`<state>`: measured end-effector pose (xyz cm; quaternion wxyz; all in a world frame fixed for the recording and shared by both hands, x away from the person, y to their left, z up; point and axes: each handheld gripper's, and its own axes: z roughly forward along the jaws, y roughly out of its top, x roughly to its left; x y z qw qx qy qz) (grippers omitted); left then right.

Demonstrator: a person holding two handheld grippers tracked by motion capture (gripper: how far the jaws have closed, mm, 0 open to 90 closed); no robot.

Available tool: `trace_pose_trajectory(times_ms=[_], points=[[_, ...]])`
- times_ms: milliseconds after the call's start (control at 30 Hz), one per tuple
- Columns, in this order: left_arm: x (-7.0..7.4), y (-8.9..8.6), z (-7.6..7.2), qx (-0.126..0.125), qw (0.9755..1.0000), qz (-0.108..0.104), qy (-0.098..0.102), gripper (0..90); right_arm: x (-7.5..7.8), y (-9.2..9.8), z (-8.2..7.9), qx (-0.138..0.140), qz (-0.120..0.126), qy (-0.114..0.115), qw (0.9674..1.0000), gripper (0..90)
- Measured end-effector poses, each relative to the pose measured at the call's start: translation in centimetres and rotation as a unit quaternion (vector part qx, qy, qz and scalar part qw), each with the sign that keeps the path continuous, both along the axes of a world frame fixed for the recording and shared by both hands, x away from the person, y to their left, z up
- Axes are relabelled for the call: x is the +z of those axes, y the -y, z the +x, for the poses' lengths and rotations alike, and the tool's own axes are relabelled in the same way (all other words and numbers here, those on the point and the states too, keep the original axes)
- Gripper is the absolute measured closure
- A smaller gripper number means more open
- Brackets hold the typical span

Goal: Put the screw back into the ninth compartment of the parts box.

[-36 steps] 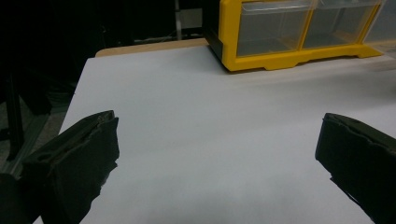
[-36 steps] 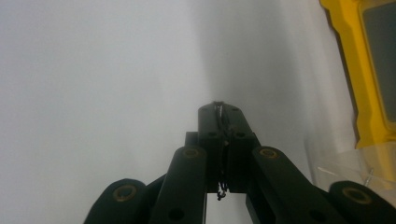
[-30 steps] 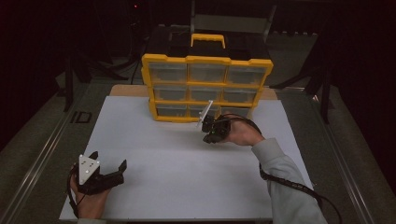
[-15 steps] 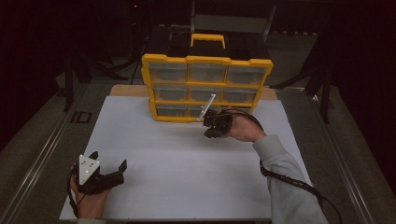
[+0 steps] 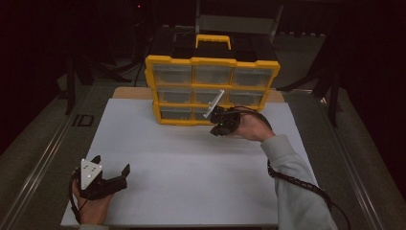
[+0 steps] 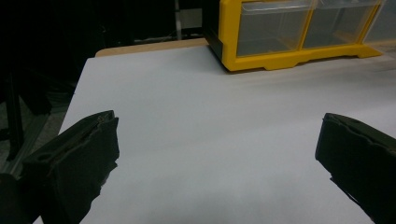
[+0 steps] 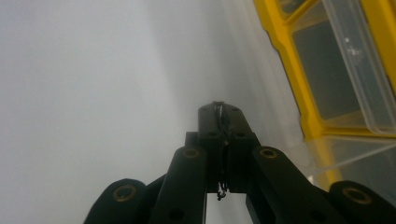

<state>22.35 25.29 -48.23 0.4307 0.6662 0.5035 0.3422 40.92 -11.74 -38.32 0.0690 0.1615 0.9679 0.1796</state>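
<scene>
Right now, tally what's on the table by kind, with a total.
Yellow drawer organizer: 1
Clear drawers in it, by its three-by-three front: 9
Handheld tools: 2, left tool open, right tool shut by the bottom drawers
White table mat: 1
Total: 13

drawer organizer (image 5: pixel 210 88) at table's (image 5: pixel 191 163) far edge, right tool (image 5: pixel 221 125) just before it.

Desk with a white sheet and one yellow drawer organiser

The desk (image 5: pixel 129 92), a light wooden top showing as a thin strip at the far edge, is covered almost wholly by a flat white rectangular sheet (image 5: pixel 191 167). A yellow plastic drawer organiser with clear drawers (image 5: pixel 213 91) stands on the sheet's far edge, upper middle of the frame, its base touching the white surface.
</scene>
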Motion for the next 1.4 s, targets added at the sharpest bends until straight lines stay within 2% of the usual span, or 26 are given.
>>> trace_pose_trajectory(times_ms=[667, 1400], points=[[0.0, 0.0, 0.0, 0.0, 1.0, 0.0, -0.001, 0.3, 1.5, 1.3, 1.0, -0.036, 0.003, 0.014, 0.9993, 87.6], [0.0, 0.0, 0.0, 0.0, 1.0, 0.0, 0.0, 0.3, 1.8, 3.8, 2.3, -0.103, 0.012, 0.019, 0.9945, 87.6]])
